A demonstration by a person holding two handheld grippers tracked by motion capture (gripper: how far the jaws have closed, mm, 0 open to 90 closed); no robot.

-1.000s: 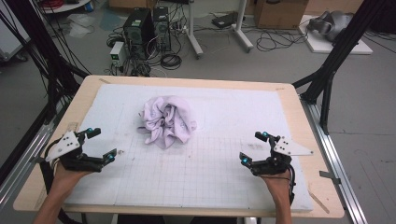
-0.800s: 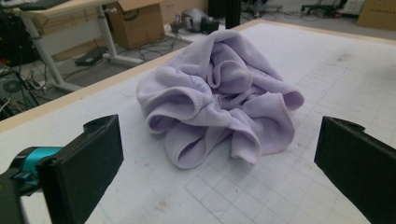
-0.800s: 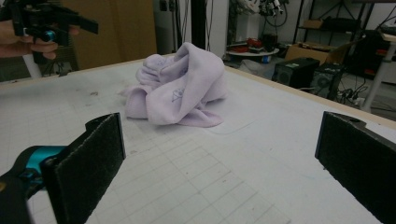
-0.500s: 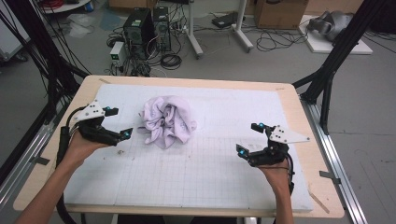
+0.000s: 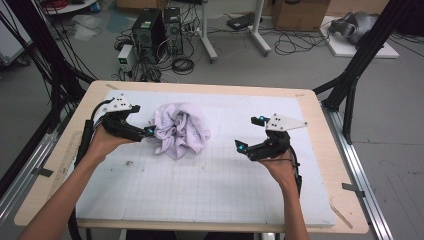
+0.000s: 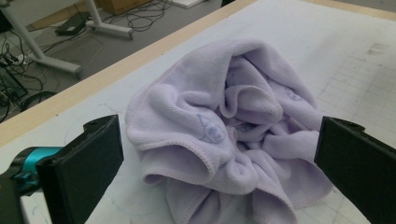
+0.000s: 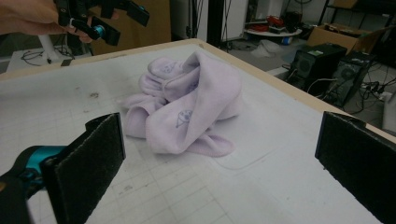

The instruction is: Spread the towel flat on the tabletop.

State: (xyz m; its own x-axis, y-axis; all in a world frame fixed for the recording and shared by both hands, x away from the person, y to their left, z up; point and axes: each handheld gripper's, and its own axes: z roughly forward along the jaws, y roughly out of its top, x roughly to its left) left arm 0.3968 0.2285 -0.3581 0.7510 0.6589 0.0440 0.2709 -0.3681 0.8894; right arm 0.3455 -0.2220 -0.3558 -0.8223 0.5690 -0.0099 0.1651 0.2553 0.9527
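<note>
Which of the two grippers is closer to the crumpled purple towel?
The left gripper. Its open jaws sit right at the edge of the lilac towel, while the right gripper, also open, hovers well off to the towel's other side.

Crumpled lilac terry cloth [image 6: 233,140]: lower folds cut off by bottom edge in left gripper view; printed motifs too small to read. Left claw [image 5: 141,121]: tips merge with cloth edge in high view, contact unclear. Right claw [image 7: 224,163]: jaw bases cropped at frame bottom.

White gridded mat [image 5: 210,180] on a wooden table [image 5: 320,150] — computer towers [image 5: 160,27], cables [image 5: 295,42] beyond.
</note>
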